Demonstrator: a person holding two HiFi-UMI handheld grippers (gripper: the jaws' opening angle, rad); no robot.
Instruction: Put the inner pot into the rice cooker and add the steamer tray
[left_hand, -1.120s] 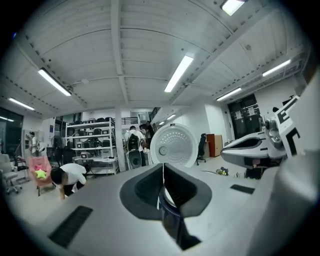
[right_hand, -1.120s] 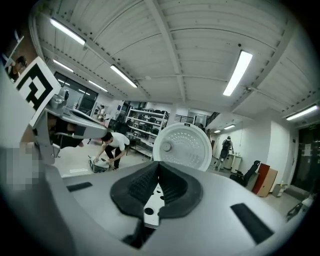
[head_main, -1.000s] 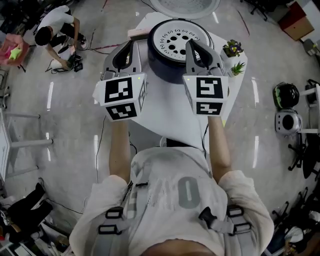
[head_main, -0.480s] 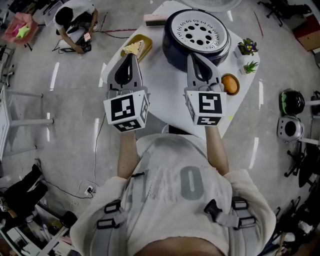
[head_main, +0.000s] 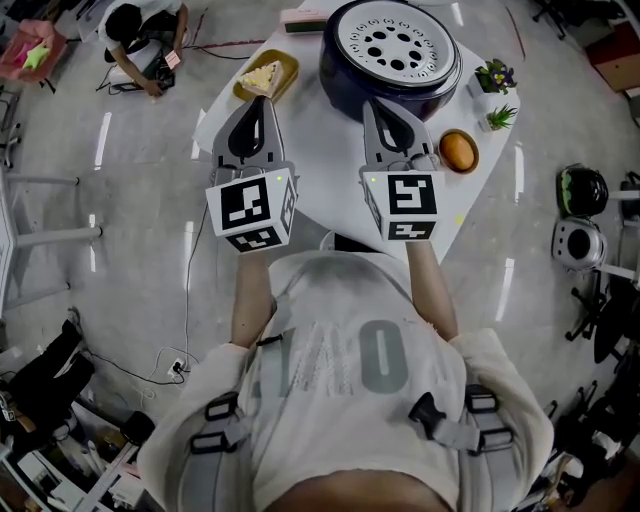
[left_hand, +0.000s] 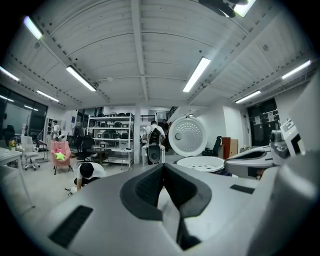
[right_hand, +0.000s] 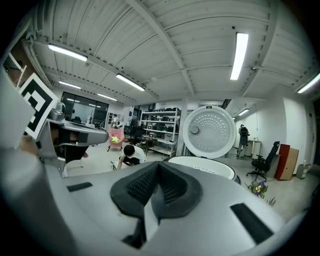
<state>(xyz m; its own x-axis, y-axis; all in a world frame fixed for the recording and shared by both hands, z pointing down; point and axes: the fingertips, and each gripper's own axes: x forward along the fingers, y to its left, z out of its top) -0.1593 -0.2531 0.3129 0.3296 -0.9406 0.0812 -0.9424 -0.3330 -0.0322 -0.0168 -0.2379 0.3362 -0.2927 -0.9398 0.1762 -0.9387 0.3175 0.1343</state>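
Observation:
The dark blue rice cooker (head_main: 385, 75) stands at the far end of the white table (head_main: 330, 190). A white steamer tray (head_main: 400, 42) with round holes lies in its top. The cooker's round lid (right_hand: 208, 131) stands open behind the tray's rim (right_hand: 200, 165). My left gripper (head_main: 253, 103) is shut and empty, left of the cooker and nearer to me. Just in front of the cooker's near wall my right gripper (head_main: 374, 104) is also shut, holding nothing. From the left gripper view, the lid (left_hand: 187, 136) and tray rim (left_hand: 201, 163) lie ahead to the right of the left gripper (left_hand: 163, 167).
A yellow plate with food (head_main: 262, 78) lies left of the cooker. An orange in a small bowl (head_main: 458, 150) and two little potted plants (head_main: 497, 75) stand at the right. A pink box (head_main: 303, 17) lies behind. A person (head_main: 140, 30) crouches on the floor far left.
Both grippers have drawn back from the cooker's sides toward me and sunk lower. They stay shut. The tray still rests in the cooker.

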